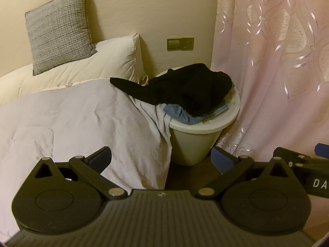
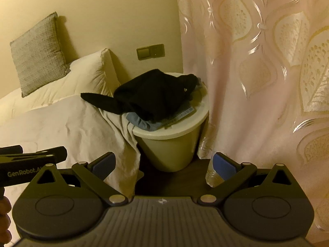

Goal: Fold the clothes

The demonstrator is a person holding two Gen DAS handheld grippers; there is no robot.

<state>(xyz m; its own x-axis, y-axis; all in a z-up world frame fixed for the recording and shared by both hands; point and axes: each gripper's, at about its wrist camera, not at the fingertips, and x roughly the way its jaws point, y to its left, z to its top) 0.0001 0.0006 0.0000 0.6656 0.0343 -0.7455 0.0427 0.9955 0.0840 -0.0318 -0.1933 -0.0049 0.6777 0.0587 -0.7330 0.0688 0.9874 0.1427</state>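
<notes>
A black garment lies heaped on top of a pale round laundry bin, one sleeve trailing left onto the bed. A blue garment shows under it. The same pile shows in the right wrist view, with the black garment on the bin. My left gripper is open and empty, held short of the bin. My right gripper is open and empty, also short of the bin.
A bed with a light duvet lies left of the bin, with a white pillow and a grey cushion at the wall. A patterned pink curtain hangs at the right. A clear bottle stands on the dark floor.
</notes>
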